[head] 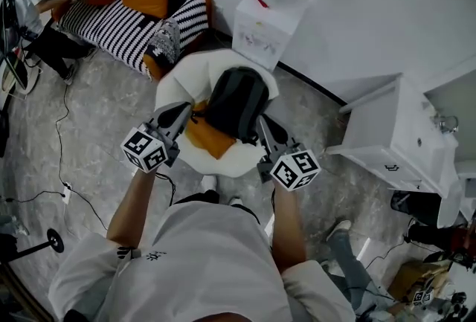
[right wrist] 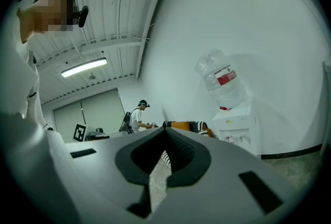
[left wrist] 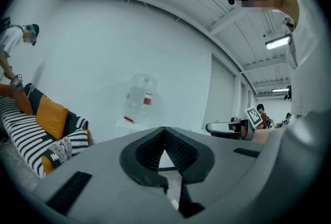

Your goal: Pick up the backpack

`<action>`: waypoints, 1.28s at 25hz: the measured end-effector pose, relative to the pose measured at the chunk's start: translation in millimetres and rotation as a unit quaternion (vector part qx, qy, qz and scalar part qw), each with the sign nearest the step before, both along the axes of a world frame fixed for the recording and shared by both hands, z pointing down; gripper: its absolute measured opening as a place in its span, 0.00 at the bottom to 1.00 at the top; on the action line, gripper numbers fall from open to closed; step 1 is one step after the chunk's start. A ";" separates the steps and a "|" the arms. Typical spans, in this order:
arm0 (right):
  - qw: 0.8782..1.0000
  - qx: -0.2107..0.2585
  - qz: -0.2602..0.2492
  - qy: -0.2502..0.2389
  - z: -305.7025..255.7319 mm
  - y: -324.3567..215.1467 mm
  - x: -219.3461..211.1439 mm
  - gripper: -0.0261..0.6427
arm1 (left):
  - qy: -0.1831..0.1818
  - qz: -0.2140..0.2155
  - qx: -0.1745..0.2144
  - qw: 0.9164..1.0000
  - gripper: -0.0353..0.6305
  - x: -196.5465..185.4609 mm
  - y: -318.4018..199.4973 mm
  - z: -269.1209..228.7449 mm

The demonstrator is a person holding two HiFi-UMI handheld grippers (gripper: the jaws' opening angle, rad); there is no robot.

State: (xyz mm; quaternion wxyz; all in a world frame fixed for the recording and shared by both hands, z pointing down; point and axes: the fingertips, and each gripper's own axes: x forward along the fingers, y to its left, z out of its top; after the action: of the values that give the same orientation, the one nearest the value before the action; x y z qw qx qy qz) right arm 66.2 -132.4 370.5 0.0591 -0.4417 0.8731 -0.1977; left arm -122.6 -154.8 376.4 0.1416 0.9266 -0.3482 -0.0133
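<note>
1. Found the black backpack (head: 236, 101) propped on a white round chair (head: 177, 84), over an orange cushion (head: 209, 139)
2. Saw left gripper (head: 178, 114) and right gripper (head: 265, 126) flanking it, jaws pressed together, empty
3. Judged it soft, saggy, likely light; best taken by top handle or strap

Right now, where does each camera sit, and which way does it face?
Head view: on the head, steeply down at the dark grey backpack on the round white chair; arms, left gripper, right gripper show.
Left gripper view: on that gripper, level toward the white wall; shut jaws show.
Right gripper view: likewise; shut jaws show.
All share the clear plastic water bottle.
</note>
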 end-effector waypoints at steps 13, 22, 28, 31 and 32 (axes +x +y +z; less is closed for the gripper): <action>0.999 -0.027 0.040 0.006 35.3 -41.5 -5.0 0.05 | -0.003 0.046 -0.024 0.999 0.06 -1.2 -47.3 40.4; 0.998 -0.042 0.033 0.013 85.8 -85.3 13.9 0.05 | -0.014 0.062 -0.061 0.996 0.06 28.3 -86.1 96.1; 0.998 -0.052 0.019 0.028 108.4 -78.3 9.4 0.05 | -0.026 0.056 -0.064 0.996 0.06 38.6 -74.4 111.8; 0.998 -0.059 0.020 0.032 121.3 -70.6 15.4 0.05 | -0.036 0.048 -0.066 0.996 0.06 44.7 -68.0 125.7; 0.997 -0.062 0.021 0.032 126.3 -68.0 17.7 0.05 | -0.041 0.045 -0.067 0.996 0.06 46.4 -66.1 131.1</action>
State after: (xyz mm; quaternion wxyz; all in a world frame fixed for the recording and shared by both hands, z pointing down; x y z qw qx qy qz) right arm 83.9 -200.4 496.8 0.0080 -0.4692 0.8509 -0.2360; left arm -76.2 -221.0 507.4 0.1894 0.9295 -0.3117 0.0543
